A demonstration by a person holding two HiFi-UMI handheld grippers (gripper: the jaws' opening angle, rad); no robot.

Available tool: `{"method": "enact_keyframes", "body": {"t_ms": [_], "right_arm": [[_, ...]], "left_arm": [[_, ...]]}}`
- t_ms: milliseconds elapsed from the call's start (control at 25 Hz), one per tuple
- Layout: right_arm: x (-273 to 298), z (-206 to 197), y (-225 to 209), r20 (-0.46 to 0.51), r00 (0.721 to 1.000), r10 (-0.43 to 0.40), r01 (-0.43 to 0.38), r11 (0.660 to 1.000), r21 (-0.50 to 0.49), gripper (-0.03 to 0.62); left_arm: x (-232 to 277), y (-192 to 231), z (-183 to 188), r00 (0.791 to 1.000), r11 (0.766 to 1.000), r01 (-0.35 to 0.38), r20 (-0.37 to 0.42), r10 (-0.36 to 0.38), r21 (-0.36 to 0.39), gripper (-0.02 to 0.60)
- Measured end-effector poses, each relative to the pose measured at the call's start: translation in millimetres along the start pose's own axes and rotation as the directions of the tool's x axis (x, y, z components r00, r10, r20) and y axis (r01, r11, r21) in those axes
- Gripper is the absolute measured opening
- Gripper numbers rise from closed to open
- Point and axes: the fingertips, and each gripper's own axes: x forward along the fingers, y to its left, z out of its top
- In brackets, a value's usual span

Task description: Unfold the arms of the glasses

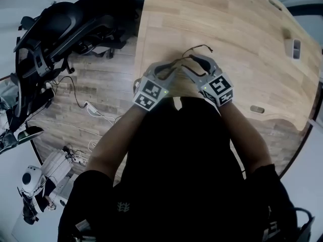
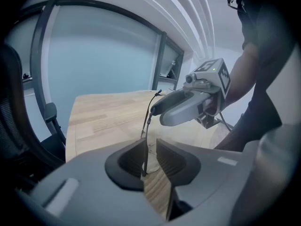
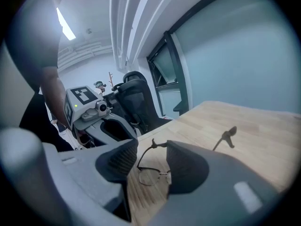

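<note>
One pair of thin-rimmed glasses just past two sets of jaw tips, over the near middle of the wooden bench. In right gripper view: one lens and the bridge in the gap, the other lens hidden behind the right-hand jaw. Near arm rising from the front, hooked tip level with the jaw tips. Far arm poking up beyond that jaw, only its tip end visible. Front apparently flat against the wood; contact too small to confirm.

Released right gripper: jaws wide apart, pads clear of the frame as far as visible. Released left gripper too: jaws parted, one thin arm standing in the gap, nearer the left pad, not clamped. In left gripper view, upper part of that arm crossing the right gripper's dark tip; touching or merely overlapping, cannot tell.

From head view, only wire-thin lines of the glasses ahead of the jaw tips; forearms and dark torso blocking the bench's near edge. On the floor at left, black office chair and loose cables, partly cut off. Small pale object at the bench's right edge, unidentifiable.
</note>
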Motion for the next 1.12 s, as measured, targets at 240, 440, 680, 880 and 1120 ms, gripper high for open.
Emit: {"method": "enact_keyframes", "body": {"t_ms": [240,440,680,880,1120], "right_arm": [[-2,17,24,0.018,0.999,0.051,-0.050,0.997,-0.054,0.186],[2,26,41,0.016,0.995,0.100,-0.098,0.993,-0.072,0.186],[6,42,67,0.020,0.988,0.156,-0.155,0.987,-0.040,0.186],[13,47,82,0.005,0.980,0.200,-0.199,0.979,-0.051,0.186],[17,63,83,0.026,0.981,0.194,-0.191,0.979,-0.076,0.186]], "left_arm": [[-23,3,0,0.998,0.998,-0.053,0.030,0.054,-0.023,0.077],[-39,7,-3,0.995,0.995,-0.091,0.046,0.092,-0.036,0.077],[-60,10,-2,0.988,0.990,-0.121,0.086,0.127,-0.075,0.077],[-70,13,-1,0.985,0.988,-0.133,0.100,0.140,-0.074,0.077],[-82,24,-4,0.981,0.985,-0.157,0.103,0.164,-0.079,0.077]]}}
